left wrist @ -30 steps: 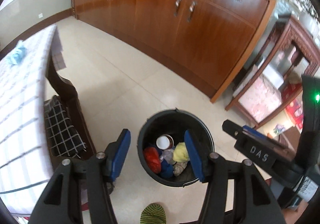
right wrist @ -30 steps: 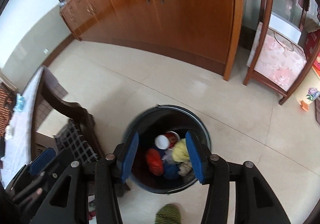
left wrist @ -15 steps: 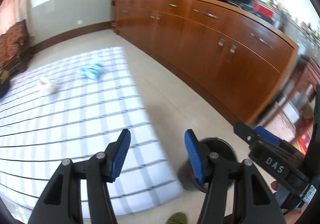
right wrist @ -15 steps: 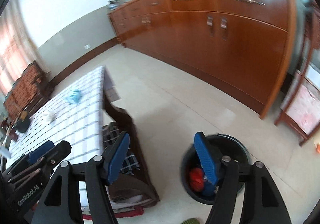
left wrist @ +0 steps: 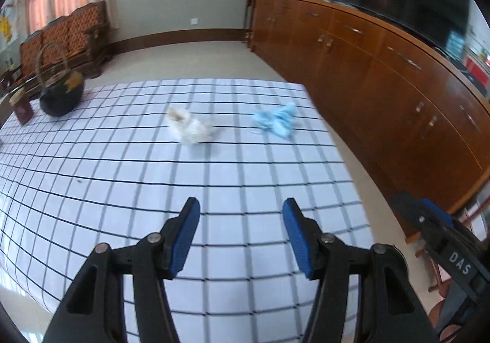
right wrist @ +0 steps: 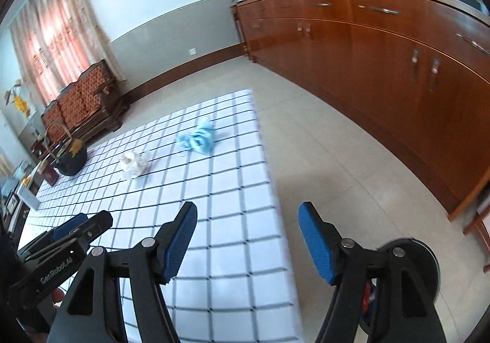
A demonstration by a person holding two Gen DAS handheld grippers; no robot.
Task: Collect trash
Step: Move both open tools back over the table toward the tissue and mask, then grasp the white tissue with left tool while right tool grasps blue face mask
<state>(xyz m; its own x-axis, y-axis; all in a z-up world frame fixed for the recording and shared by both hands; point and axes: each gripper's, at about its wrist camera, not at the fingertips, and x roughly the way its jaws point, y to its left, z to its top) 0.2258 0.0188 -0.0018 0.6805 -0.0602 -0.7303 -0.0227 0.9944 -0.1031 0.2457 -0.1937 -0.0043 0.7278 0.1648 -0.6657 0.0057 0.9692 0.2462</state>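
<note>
Left wrist view has the left gripper [left wrist: 240, 231] over a table under a white tablecloth checked with dark lines [left wrist: 92, 177], its blue-padded jaws apart with nothing between them. Farther along the cloth lie a crumpled white paper wad [left wrist: 191, 127] and, to its right near the table's edge, a crumpled light-blue wrapper [left wrist: 277, 120], well apart. The right gripper [right wrist: 247, 235] hangs at the table's edge, its jaws having just opened wider, empty. A black round trash bin [right wrist: 428, 254] stands on the floor behind its right finger.
</note>
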